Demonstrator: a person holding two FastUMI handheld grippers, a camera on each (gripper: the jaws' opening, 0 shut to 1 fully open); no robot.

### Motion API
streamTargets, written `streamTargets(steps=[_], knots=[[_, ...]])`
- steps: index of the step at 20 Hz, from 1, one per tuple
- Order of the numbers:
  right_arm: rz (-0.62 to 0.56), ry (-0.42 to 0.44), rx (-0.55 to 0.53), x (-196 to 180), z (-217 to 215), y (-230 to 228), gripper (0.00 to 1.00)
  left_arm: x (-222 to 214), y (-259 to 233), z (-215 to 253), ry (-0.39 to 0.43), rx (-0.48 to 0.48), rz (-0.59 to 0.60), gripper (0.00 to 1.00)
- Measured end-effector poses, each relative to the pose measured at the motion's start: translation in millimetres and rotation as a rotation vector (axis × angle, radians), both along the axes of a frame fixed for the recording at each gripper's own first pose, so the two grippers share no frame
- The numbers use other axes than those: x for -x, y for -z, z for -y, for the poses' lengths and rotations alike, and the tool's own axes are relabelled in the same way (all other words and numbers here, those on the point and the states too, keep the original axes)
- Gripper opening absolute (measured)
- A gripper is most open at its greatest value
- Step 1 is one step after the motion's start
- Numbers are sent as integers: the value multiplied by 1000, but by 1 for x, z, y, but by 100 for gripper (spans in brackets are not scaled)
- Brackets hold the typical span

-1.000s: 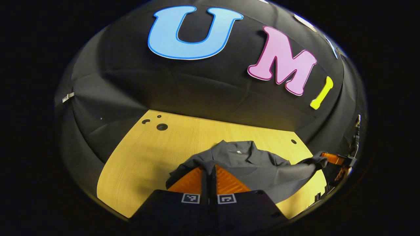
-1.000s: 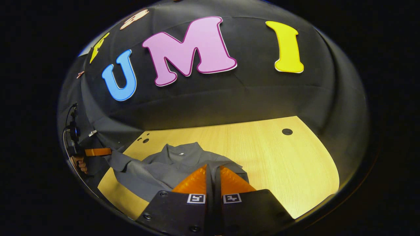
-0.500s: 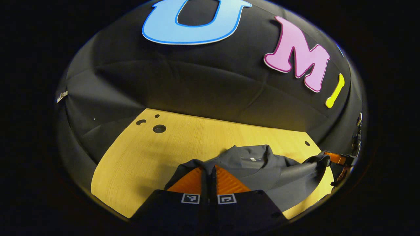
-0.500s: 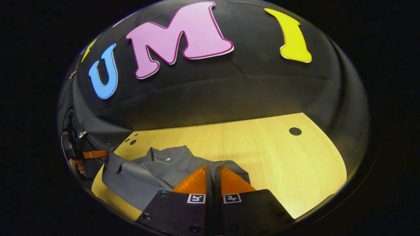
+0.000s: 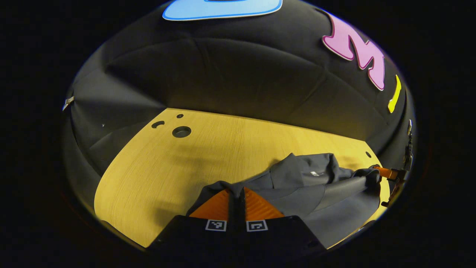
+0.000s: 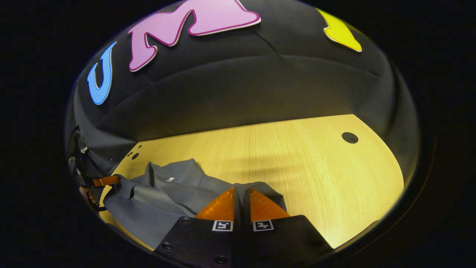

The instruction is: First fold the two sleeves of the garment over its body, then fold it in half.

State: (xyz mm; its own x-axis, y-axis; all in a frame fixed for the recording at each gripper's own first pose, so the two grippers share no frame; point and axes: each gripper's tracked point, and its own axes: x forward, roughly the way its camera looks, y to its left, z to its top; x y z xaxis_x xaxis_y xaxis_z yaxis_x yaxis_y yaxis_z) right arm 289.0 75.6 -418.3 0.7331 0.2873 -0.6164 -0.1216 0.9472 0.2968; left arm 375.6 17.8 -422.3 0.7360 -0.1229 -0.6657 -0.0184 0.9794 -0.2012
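Both left tongs (image 5: pixel 237 193) and right tongs (image 6: pixel 241 195) reach forward, low over the worktop (image 6: pixel 305 167), each pinched closed on the grey garment (image 5: pixel 316 186).

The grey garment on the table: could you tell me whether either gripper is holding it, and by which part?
Both hold the garment. The left gripper and the right gripper each have their jaws closed on an edge of the fabric, at opposite sides; which part exactly cannot be told.

Left gripper (image 5: pixel 236 191) low over bench near edge, fingers pinched together on grey cloth. Right gripper (image 6: pixel 240 192) likewise clamped on cloth, level, near edge. Hand (image 6: pixel 89 194) gripping far handle.
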Motion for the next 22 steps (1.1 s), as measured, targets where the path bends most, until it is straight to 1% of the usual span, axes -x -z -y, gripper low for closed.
streamTargets(steps=[3, 5, 6, 7, 8, 9, 10, 11, 12, 13, 14, 15, 16, 17, 18, 20, 21, 22], knots=[[-34, -5, 33, 0, -1, 19, 5, 0, 16, 1, -4, -4, -29, 5], [-79, -6, 44, 4, -3, 35, 7, 0, 23, 2, -5, 0, -30, 5], [-103, -8, 43, 7, -4, 42, 13, 1, 26, 2, -4, -2, -36, 6], [-121, -9, 40, 8, -5, 46, 16, 3, 29, 3, -1, -10, -43, 6], [-122, -8, 37, 7, -5, 47, 19, 3, 30, 0, -5, -27, -45, 11], [-123, -2, 41, 6, -4, 47, 20, 4, 31, -1, -8, -35, -52, 16], [-133, 6, 49, 8, -2, 47, 20, 5, 32, -4, -19, -45, -58, 24], [-143, 12, 59, 9, -1, 48, 23, 6, 33, -6, -28, -56, -59, 29], [-147, 23, 81, 10, 3, 47, 34, 8, 32, -8, -32, -61, -68, 46], [-149, 30, 102, 11, 6, 46, 38, 11, 33, -9, -38, -65, -74, 58], [-155, 33, 115, 14, 7, 43, 58, 12, 33, -10, -42, -64, -81, 67], [-157, 40, 135, 16, 9, 42, 58, 15, 32, -11, -47, -67, -88, 69], [-150, 43, 151, 17, 13, 37, 60, 17, 30, -15, -59, -81, -91, 74], [-138, 47, 161, 18, 15, 31, 74, 18, 26, -18, -74, -93, -86, 79], [-123, 51, 168, 18, 18, 22, 81, 19, 17, -21, -90, -98, -66, 88], [-94, 56, 165, 22, 21, 2, 87, 24, -3, -22, -111, -94, -23, 92], [-79, 57, 160, 25, 22, -8, 87, 27, -12, -20, -116, -80, -6, 92], [-67, 52, 142, 29, 20, -19, 89, 32, -21, -16, -114, -62, 2, 92]])
